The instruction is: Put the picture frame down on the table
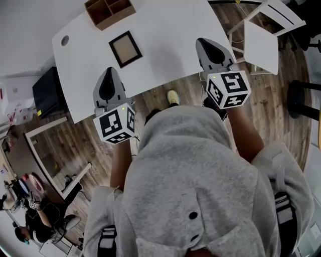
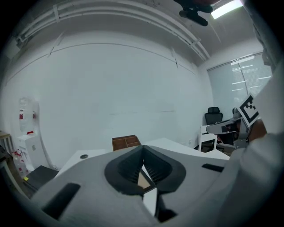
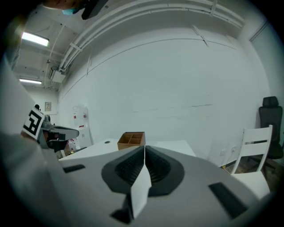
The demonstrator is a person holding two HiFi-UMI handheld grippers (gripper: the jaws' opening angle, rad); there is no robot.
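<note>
wooden divider box [image 1: 109,11] far side, white chair [image 1: 266,35] at rt.

Picture frame [image 1: 125,48]: small, square, dark border, pale brownish insert; lies flat, face up, on the white table [image 1: 170,40]; turned slightly askew; just below the wooden organiser [image 1: 109,11]; nothing touching it.

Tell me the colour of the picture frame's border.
Black; the picture frame shows best in head view.

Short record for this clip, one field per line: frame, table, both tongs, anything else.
picture frame: lying flat on the table, nothing touching it
table: white
left tongs: shut, empty, apart from the frame
right tongs: shut, empty
wooden box: on the table, beyond the frame
chair: white, right of the table
</note>
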